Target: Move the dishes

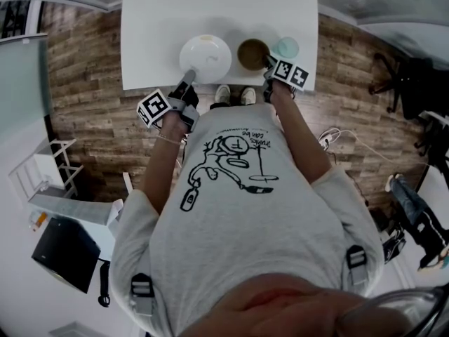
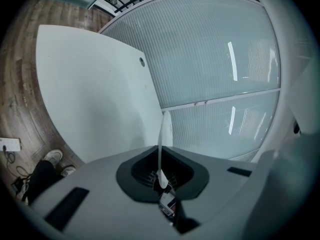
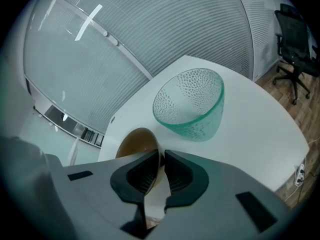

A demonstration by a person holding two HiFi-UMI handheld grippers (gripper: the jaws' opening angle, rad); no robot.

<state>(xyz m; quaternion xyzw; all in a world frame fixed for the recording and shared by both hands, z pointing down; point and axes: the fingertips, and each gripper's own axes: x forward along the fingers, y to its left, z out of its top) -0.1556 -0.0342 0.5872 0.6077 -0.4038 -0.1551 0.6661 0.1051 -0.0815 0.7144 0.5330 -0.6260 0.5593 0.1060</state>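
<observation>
Left gripper (image 2: 162, 176): jaws almost together, pinching the near rim of the white plate (image 1: 205, 56), which runs edge-on straight ahead of them.
Right gripper (image 3: 161, 171): jaws narrow, clamped over the near wall of the brown bowl (image 3: 134, 141).
Green glass bowl (image 3: 190, 104): free on the white table (image 1: 210, 5), just beyond the right gripper.
Handling: all probably stiff, slick and breakable; a rim pinch lets the far side sag.
Hold: seat the pads deep over each rim.
</observation>
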